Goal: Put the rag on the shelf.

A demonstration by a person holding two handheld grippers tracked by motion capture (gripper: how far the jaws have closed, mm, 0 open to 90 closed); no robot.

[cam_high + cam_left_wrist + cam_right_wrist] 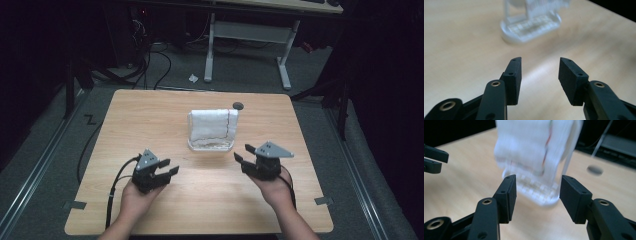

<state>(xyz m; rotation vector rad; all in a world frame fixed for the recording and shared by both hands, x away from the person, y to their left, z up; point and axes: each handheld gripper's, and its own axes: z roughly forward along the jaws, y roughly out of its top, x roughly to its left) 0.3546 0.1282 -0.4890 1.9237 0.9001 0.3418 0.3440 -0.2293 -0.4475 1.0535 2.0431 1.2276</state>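
No writing or label can be read anywhere. A white towel (212,125) hangs folded in a clear rack (212,146) at the middle of the tabletop (150,110); its top is cut off and blurred in the right gripper view. The left tongs (167,169) and right tongs (243,154) both gape wide and hold nothing, near the rack on either side. A small dark disc (238,105) lies behind the rack, too small to identify.

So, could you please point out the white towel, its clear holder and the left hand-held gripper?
white towel (210,123), high view, front face.
clear holder (212,146), high view, base rim.
left hand-held gripper (168,170), high view, between its fingertips.
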